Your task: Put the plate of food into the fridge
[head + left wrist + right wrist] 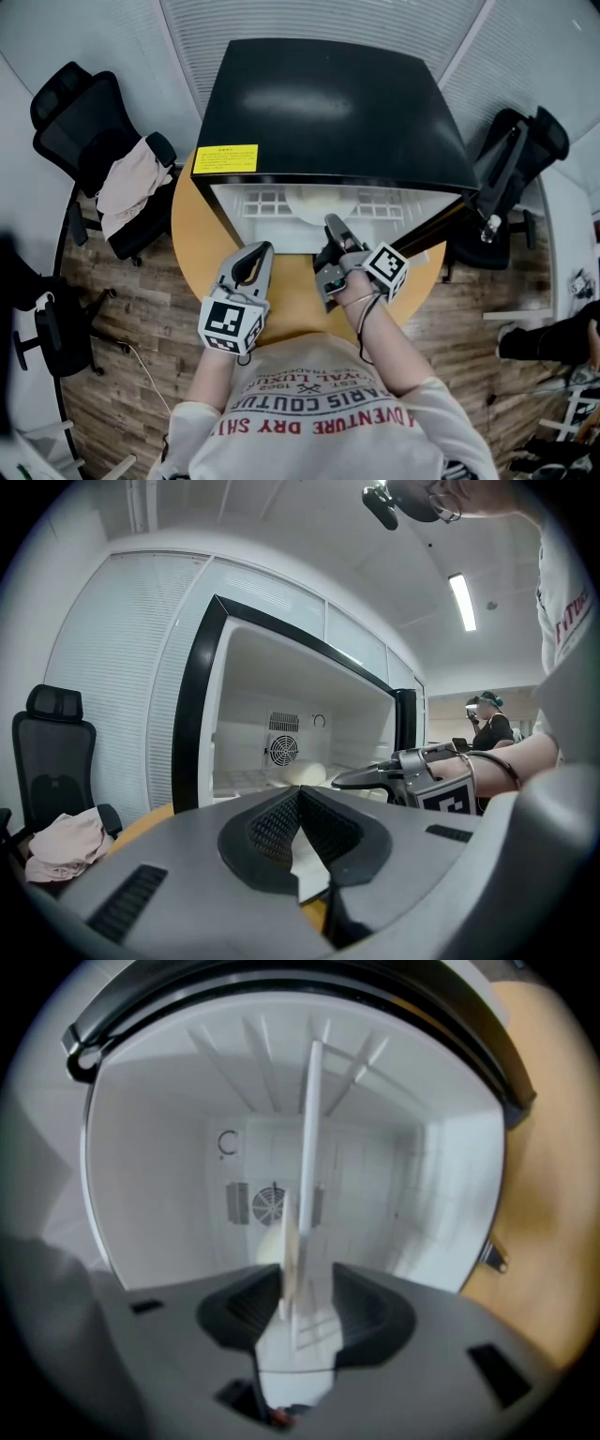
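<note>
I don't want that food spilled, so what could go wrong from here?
The rim of the plate lies between the open jaws of the right gripper, so a crooked pull-back could drag it along the shelf. The plate also seems to sit near the shelf's front, so shutting the door may knock it.

place: office | evidence: black swivel chairs (67,108), round wooden table (190,223), ceiling strip light (461,600)

My right gripper (302,1305) is matt grey plastic with ribbed black pads (246,1309), the boxy black fridge (328,103) glossy, the round table (190,225) tan wood.
</note>
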Motion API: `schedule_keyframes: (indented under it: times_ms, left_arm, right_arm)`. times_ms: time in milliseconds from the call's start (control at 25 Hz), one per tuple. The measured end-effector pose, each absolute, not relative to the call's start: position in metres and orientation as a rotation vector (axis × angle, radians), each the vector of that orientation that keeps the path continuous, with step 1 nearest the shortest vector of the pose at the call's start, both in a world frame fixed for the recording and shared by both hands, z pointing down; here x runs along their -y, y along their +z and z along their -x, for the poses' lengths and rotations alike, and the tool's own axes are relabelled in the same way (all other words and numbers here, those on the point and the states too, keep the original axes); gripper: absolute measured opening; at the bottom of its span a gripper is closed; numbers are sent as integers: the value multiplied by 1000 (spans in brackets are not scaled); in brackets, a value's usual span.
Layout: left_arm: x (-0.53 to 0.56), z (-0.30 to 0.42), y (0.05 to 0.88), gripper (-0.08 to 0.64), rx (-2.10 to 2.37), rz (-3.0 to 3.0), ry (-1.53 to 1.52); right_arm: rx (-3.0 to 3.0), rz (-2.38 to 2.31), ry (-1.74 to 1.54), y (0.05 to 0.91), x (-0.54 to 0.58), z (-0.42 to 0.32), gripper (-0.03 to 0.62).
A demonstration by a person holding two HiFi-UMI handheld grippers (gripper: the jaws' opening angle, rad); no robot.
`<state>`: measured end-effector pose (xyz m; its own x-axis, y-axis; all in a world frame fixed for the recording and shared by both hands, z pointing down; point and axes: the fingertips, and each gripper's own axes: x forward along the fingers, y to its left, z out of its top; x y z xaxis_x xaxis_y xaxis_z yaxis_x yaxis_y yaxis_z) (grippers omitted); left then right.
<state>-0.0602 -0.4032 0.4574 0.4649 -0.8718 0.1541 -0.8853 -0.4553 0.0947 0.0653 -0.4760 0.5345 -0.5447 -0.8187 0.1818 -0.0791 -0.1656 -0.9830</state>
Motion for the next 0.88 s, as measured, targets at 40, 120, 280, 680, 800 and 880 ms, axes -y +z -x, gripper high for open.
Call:
schedule_keyframes:
  times_ms: [40, 120, 280, 680, 800, 880]
  left_arm:
    - [403, 60, 457, 29, 1539, -2549, 126]
    - [402, 58, 457, 29, 1534, -2554, 134]
    - [397, 55, 455, 29, 1538, -2559, 135]
    - [381, 36, 449, 29, 1512, -2585, 141]
    - [375, 31, 448, 29, 1507, -2593, 133]
    - [371, 29, 446, 29, 1504, -2596, 127]
  right_arm:
    - [-1569, 1049, -1769, 534, 475, -65, 176]
    - [-1586, 1062, -1770, 529, 473, -64, 176]
    - [-1624, 1052, -1732, 518, 461, -67, 176]
    - [-2215, 1172, -1137, 452, 419, -79, 29]
    - [-2460, 1254, -767, 427, 406, -79, 29]
    - [-2588, 1340, -535, 421, 398, -79, 29]
